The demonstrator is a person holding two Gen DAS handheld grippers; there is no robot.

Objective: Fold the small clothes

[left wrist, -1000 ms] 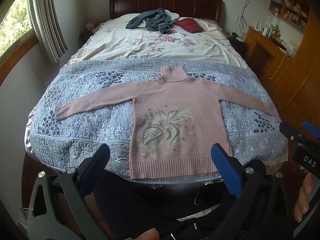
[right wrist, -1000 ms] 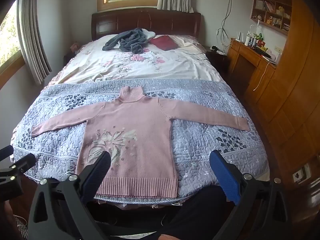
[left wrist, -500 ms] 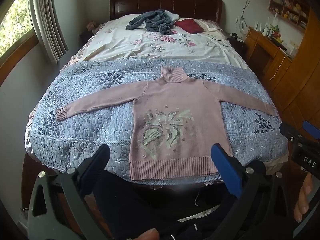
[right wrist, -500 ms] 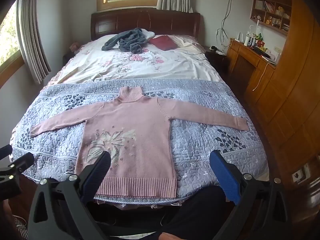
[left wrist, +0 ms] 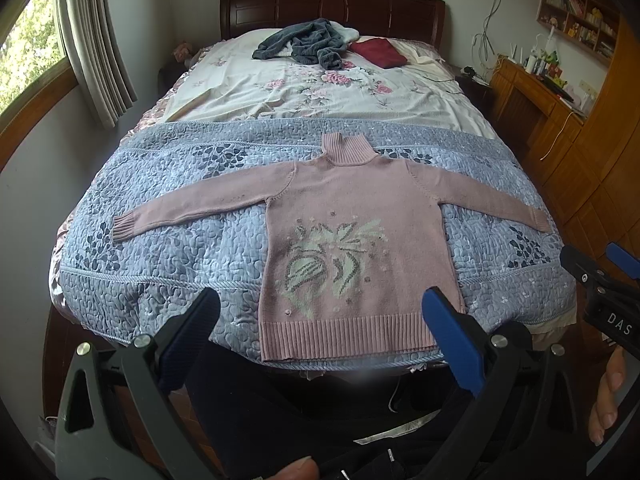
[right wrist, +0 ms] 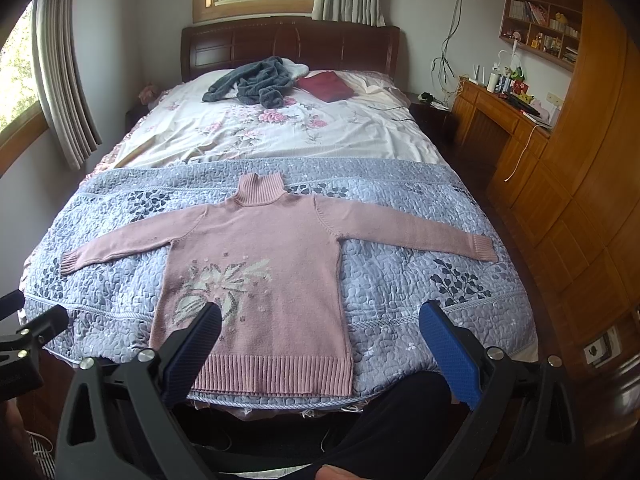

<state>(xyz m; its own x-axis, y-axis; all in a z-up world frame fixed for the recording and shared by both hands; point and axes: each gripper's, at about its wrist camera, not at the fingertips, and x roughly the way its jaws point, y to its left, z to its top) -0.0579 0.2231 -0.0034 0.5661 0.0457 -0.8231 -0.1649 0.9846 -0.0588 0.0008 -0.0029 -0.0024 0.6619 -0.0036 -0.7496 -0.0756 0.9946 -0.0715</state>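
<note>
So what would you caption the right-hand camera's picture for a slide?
Pink turtleneck sweater spread flat, sleeves out, on a blue quilt, with the right gripper open and empty above its hem.

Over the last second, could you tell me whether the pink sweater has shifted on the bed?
No. The pink sweater lies spread flat, its collar at the same band of the blue quilt as before.

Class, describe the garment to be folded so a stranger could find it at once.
Start at the bed, then its blue-grey quilt at the foot. Spread flat there lies the pink turtleneck sweater, sleeves outstretched; unlike the crumpled grey garment by the headboard, it has a knitted flower.
</note>
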